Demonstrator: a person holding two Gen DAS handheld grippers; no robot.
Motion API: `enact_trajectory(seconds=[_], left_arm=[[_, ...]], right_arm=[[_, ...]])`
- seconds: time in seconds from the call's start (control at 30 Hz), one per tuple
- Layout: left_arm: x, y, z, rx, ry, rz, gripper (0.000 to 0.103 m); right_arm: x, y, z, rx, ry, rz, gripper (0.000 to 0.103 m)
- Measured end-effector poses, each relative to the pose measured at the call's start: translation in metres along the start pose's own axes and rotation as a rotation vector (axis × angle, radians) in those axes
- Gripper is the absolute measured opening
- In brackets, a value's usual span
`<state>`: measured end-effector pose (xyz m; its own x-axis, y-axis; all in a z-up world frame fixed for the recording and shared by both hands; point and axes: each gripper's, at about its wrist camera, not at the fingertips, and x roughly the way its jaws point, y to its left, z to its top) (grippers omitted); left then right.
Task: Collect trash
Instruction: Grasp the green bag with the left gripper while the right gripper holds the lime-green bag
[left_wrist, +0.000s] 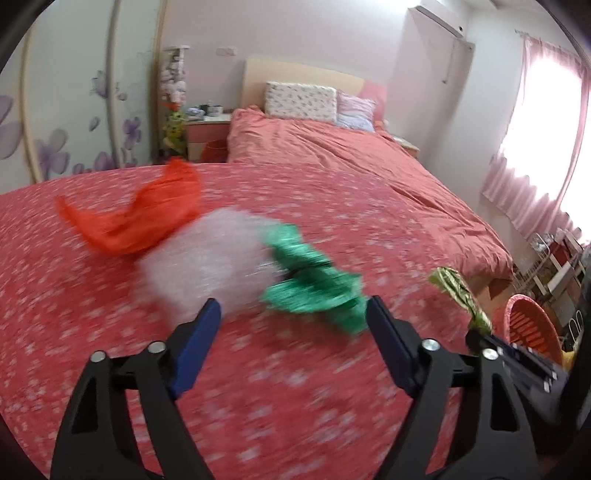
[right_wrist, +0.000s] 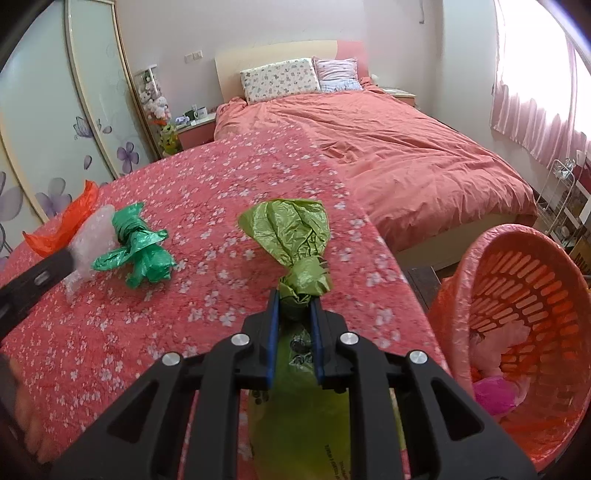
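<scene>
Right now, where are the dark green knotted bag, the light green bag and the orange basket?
dark green knotted bag (right_wrist: 138, 245): right wrist view, on its crumpled middle.
light green bag (right_wrist: 291, 229): right wrist view, on the puffed part above the knot.
orange basket (right_wrist: 517, 280): right wrist view, on its slotted inner wall.

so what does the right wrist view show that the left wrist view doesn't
Only the right wrist view: the right gripper shut on the knot of the olive bag, and the basket's inside with pink trash at the bottom.

Only the left wrist view: the left gripper with jaws apart and nothing between them, aimed at the green bag.

Both: orange bag, bubble wrap, green bag, olive bag, basket, floral cloth and bed.
</scene>
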<state>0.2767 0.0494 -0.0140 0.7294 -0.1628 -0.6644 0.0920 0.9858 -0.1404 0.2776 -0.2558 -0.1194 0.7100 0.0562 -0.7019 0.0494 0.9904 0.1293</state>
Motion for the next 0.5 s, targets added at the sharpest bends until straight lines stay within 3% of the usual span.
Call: enact_trajectory(seconds=[0.27, 0.33, 0.37, 0.4, 0.5], left_arm=[[0.062, -0.036, 0.008, 0.039, 0.128, 0.078, 0.061], [0.073, -0.036, 0.006, 0.028, 0.167, 0.089, 0.048], [0.075, -0.036, 0.005, 0.028, 0.169, 0.092, 0.047], [0.074, -0.037, 0.005, 0.036, 0.154, 0.096, 0.039], [0.071, -0.039, 0.004, 0.039, 0.145, 0.047, 0.023]], right_arm=[[-0.007, -0.024, -0.001, 0.030, -0.015, 0.028, 0.016], [-0.007, -0.027, -0.001, 0.033, -0.017, 0.033, 0.016], [-0.007, -0.029, -0.001, 0.035, -0.017, 0.036, 0.016], [-0.007, -0.030, -0.001, 0.037, -0.018, 0.040, 0.016], [-0.008, -0.033, -0.002, 0.043, -0.021, 0.043, 0.016]])
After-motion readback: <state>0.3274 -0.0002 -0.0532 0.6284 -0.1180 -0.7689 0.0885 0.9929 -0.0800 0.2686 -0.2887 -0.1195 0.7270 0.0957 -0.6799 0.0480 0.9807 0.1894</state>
